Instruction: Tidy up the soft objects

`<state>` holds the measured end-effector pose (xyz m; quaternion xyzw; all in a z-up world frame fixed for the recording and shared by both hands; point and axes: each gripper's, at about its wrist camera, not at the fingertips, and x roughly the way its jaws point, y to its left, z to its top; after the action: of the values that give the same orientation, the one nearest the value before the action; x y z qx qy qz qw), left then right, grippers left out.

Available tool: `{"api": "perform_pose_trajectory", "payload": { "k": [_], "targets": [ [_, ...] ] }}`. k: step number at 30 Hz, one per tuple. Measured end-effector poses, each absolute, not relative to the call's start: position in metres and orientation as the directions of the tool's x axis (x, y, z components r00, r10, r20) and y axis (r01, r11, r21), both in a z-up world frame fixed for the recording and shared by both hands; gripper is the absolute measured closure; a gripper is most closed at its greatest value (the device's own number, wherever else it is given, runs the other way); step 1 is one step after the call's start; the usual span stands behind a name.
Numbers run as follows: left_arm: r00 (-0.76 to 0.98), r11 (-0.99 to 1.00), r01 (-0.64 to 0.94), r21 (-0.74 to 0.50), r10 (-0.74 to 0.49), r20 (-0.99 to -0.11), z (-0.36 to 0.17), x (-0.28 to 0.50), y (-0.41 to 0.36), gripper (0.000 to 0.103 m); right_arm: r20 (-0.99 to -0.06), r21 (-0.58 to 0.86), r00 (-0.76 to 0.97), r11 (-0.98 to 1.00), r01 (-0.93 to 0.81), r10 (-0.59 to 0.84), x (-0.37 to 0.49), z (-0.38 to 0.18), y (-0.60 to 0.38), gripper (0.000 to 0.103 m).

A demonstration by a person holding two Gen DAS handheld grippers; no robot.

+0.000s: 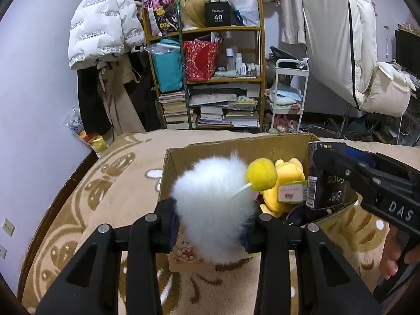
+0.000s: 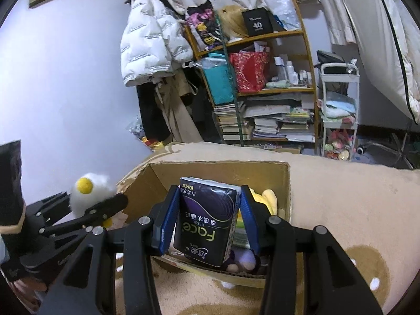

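Note:
My left gripper (image 1: 214, 216) is shut on a fluffy white plush with a yellow pompom (image 1: 210, 204) and holds it over the near left corner of an open cardboard box (image 1: 168, 173). The plush also shows in the right wrist view (image 2: 89, 191). My right gripper (image 2: 207, 212) is shut on a black tissue pack (image 2: 204, 220), held upright above the box (image 2: 262, 170). In the left wrist view the pack (image 1: 325, 181) hangs over the box's right side. A yellow plush toy (image 1: 286, 181) lies inside the box.
The box sits on a beige patterned blanket (image 1: 110, 191). Beyond it stand a cluttered wooden bookshelf (image 1: 210, 78), a small white cart (image 1: 288, 97) and hanging white jackets (image 1: 102, 23). A lilac soft item (image 2: 245, 258) lies in the box bottom.

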<state>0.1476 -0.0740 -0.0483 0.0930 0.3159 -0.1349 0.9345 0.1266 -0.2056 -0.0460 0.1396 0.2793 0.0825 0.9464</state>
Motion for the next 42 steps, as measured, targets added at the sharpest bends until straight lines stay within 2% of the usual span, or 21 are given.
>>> {"api": "perform_pose_trajectory", "payload": {
  "k": [11,15,24,27,29,31,36,37,38,42],
  "targets": [
    [0.691,0.953,0.301,0.02,-0.204,-0.693,-0.069,0.166,-0.067,0.066,-0.512,0.344,0.815,0.934,-0.095,0.271,0.134,-0.067,-0.207,0.052],
    [0.687,0.953,0.301,0.027,-0.197,-0.7,-0.074,0.167,-0.068,0.061,-0.513,0.366,0.813,0.927,-0.083,0.275,0.137,-0.069,-0.212,0.052],
    [0.678,0.955,0.296,-0.005,-0.213,-0.703,-0.075,0.171,-0.062,0.064,-0.515,0.357,0.81,0.929,-0.095,0.281,0.139,-0.071,-0.21,0.051],
    [0.661,0.963,0.27,-0.009,-0.192,-0.726,-0.08,0.174,-0.058,0.064,-0.512,0.368,0.808,0.924,-0.1,0.291,0.139,-0.071,-0.21,0.038],
    [0.67,0.97,0.244,-0.003,-0.171,-0.723,-0.079,0.171,-0.053,0.063,-0.508,0.367,0.812,0.925,-0.098,0.288,0.138,-0.07,-0.211,0.037],
    [0.676,0.972,0.235,-0.003,-0.166,-0.718,-0.078,0.166,-0.048,0.059,-0.51,0.371,0.809,0.923,-0.099,0.292,0.138,-0.071,-0.212,0.029],
    [0.674,0.969,0.247,-0.013,-0.181,-0.716,-0.073,0.152,-0.044,0.055,-0.518,0.368,0.81,0.927,-0.079,0.274,0.132,-0.069,-0.214,0.02],
    [0.68,0.969,0.248,0.004,-0.171,-0.713,-0.071,0.148,-0.044,0.054,-0.52,0.365,0.811,0.928,-0.073,0.268,0.13,-0.068,-0.215,0.015],
    [0.689,0.971,0.239,0.024,-0.152,-0.708,-0.07,0.145,-0.045,0.048,-0.522,0.36,0.813,0.931,-0.064,0.258,0.128,-0.066,-0.216,0.013],
    [0.736,0.971,0.223,0.082,-0.112,-0.668,-0.057,0.127,-0.043,0.039,-0.524,0.321,0.824,0.946,-0.043,0.215,0.113,-0.054,-0.217,0.006]
  ]
}}
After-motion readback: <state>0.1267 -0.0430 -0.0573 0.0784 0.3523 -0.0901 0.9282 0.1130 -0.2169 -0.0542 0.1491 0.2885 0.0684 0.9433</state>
